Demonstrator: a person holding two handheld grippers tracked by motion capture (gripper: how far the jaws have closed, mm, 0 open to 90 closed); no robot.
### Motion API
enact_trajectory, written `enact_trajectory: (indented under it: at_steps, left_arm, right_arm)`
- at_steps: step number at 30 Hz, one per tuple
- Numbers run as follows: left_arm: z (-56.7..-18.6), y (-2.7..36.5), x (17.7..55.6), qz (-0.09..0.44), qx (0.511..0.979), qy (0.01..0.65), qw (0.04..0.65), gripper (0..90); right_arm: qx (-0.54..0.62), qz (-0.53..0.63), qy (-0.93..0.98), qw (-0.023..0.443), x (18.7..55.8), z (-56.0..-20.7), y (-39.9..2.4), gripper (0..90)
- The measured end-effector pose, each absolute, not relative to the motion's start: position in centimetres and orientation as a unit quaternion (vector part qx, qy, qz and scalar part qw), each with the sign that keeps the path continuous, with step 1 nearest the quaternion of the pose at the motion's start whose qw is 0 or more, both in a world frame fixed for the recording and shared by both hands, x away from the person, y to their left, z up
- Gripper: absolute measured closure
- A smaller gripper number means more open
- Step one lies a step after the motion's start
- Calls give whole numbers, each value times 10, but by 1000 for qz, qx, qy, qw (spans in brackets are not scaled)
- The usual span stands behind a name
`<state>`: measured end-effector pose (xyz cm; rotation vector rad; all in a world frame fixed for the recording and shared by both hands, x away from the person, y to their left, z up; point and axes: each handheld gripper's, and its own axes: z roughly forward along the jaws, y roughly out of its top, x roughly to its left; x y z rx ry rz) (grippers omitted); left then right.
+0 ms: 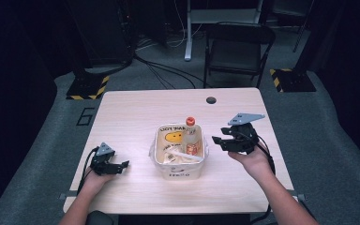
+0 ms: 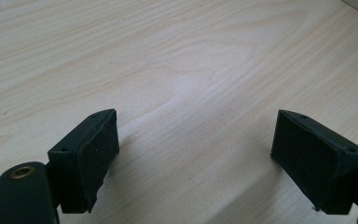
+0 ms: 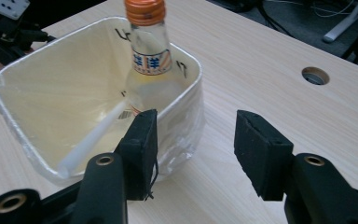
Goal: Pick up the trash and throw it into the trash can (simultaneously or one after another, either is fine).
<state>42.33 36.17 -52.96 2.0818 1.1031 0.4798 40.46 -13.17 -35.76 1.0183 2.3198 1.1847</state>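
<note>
A cream square tub [image 1: 179, 164] [image 3: 23, 144] with a yellow smiley print stands mid-table. Inside it a clear bottle [image 1: 191, 138] [image 3: 150, 70] with an orange cap leans at the right side, and a white stick [image 3: 93, 135] lies across the bottom. My right gripper [image 1: 219, 137] [image 3: 196, 151] hovers open just right of the tub, nothing between its jaws. My left gripper [image 1: 122, 165] [image 2: 196, 156] rests low over bare wood left of the tub, jaws wide open and empty.
The light wooden table [image 1: 136, 108] has a round cable hole [image 1: 211, 100] [image 3: 315, 75] near its far edge. Beyond it stand a black folding chair [image 1: 238, 44], floor cables and yellow-black striped stand bases [image 1: 88, 88].
</note>
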Motion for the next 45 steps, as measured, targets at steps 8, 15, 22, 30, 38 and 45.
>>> enact_trajectory:
  at_steps: [8,15,22,30,38,45]
  left_arm:
    - [-530,362,423,186,808,427,360,147]
    - [-530,362,423,187,808,426,360,147]
    - [-530,362,423,186,808,427,360,147]
    - [-530,362,423,186,808,427,360,147]
    - [-530,362,423,187,808,427,360,147]
    - [-530,362,423,186,808,427,360,147]
  right_arm:
    - [383,420,802,186,405,-369,-151,462]
    - [405,416,791,195,405,-384,-164,458]
    - [423,408,784,200,406,-398,-175,453]
    - [458,402,765,206,407,-425,-193,450]
    - [487,394,750,211,408,-444,-209,449]
    - [511,386,740,207,408,-464,-221,445]
